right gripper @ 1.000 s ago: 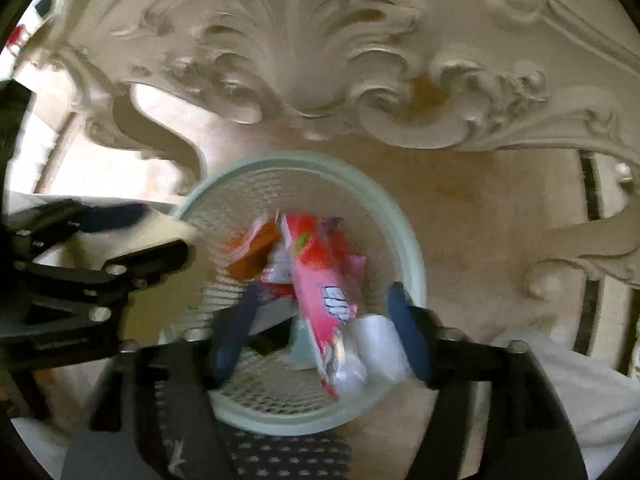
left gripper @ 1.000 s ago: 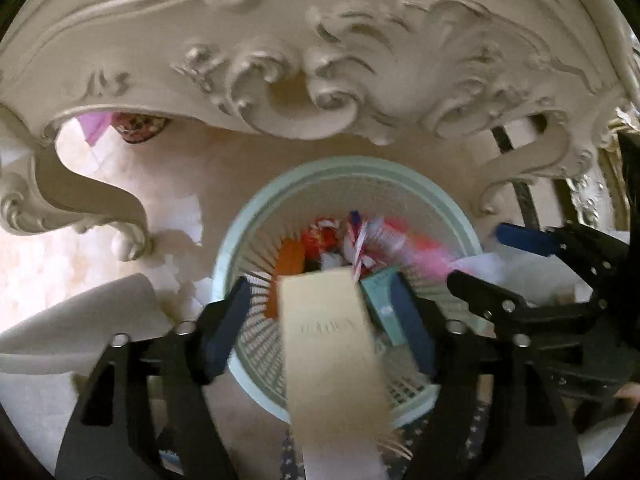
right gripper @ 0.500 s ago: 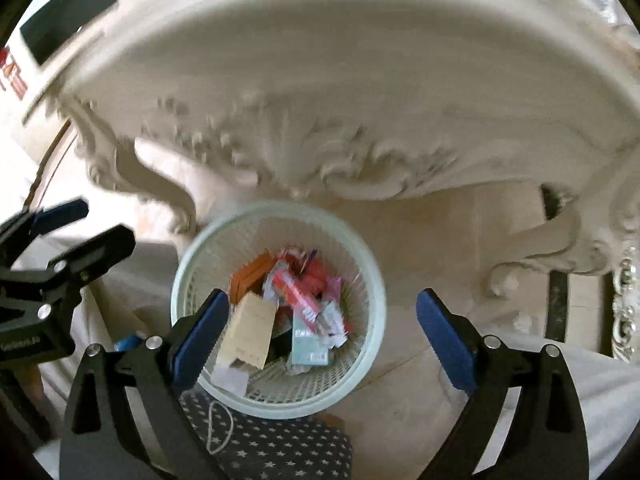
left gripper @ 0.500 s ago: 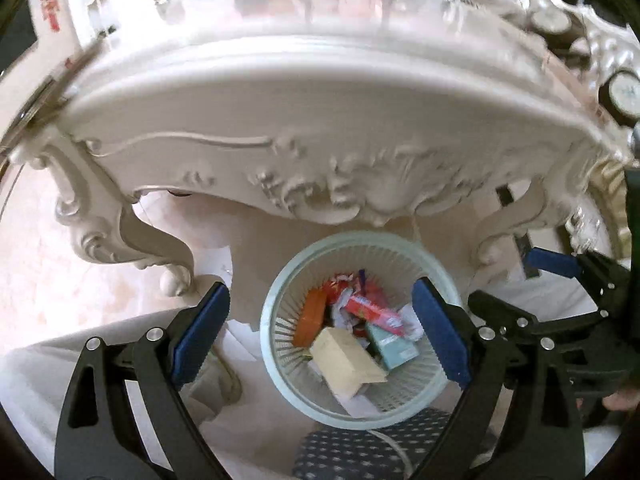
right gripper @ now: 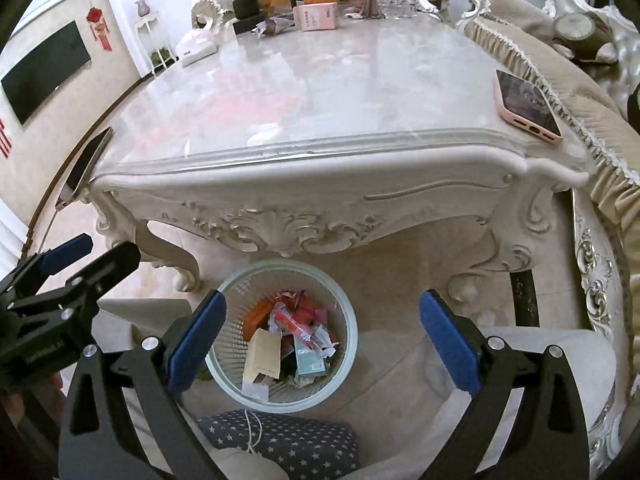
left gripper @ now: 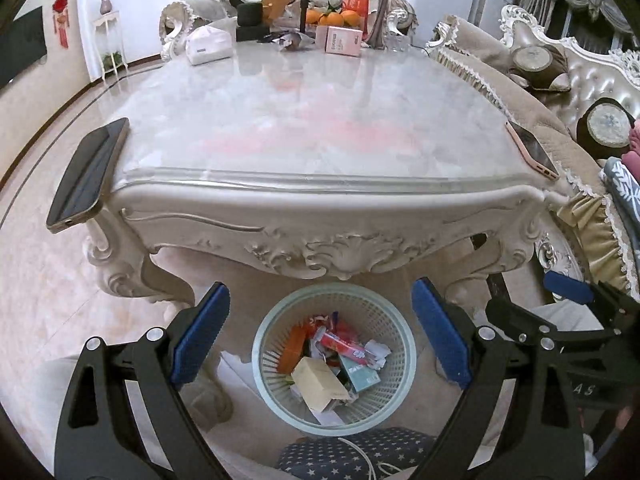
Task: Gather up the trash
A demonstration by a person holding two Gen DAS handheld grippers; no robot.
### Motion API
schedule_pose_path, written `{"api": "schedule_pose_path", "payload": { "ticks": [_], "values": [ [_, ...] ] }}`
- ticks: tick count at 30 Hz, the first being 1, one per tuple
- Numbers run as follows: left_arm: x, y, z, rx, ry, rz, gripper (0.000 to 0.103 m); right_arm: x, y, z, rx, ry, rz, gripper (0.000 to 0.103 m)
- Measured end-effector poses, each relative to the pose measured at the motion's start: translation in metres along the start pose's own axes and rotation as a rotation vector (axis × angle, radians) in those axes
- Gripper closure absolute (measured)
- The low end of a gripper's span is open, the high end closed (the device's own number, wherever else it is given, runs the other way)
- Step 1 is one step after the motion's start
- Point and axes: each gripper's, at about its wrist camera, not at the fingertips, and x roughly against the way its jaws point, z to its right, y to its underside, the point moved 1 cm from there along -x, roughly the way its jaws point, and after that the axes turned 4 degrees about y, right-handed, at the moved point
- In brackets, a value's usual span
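A pale green mesh basket stands on the floor under the near edge of the carved white table; it also shows in the right wrist view. It holds a beige box, a red-pink wrapper, a teal carton and an orange pack. My left gripper is open and empty, high above the basket. My right gripper is open and empty beside it.
A dark phone overhangs the table's left corner and a pink phone lies at its right corner. Boxes, oranges and a vase stand at the far end. A sofa is to the right. A star-patterned cushion lies below.
The beige box and the red-pink wrapper have dropped from my grippers into the basket. Both grippers have opened wide and risen, so the table top has come into view.
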Motion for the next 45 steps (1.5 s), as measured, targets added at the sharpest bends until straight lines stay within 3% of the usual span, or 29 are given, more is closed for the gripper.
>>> {"api": "schedule_pose_path", "payload": {
  "ticks": [11, 27, 33, 41, 45],
  "values": [
    [0.006, 0.008, -0.013, 0.019, -0.035, -0.011, 0.013, -0.001, 0.007, -0.005, -0.017, -0.011, -0.038, 0.01],
    [-0.005, 0.012, 0.002, -0.011, -0.023, -0.027, 0.013, -0.007, 0.011, -0.001, -0.025, 0.022, -0.051, 0.01],
    [-0.013, 0.011, 0.003, -0.024, -0.06, -0.036, 0.013, -0.017, 0.009, -0.004, -0.003, 0.033, -0.06, 0.01],
    [-0.006, 0.015, -0.003, 0.003, -0.019, -0.005, 0.013, -0.012, 0.009, -0.008, 0.003, 0.047, -0.043, 0.01],
    [-0.004, 0.013, -0.005, 0.038, 0.048, 0.005, 0.013, -0.012, 0.008, -0.007, 0.006, 0.049, -0.041, 0.01]
  ]
}}
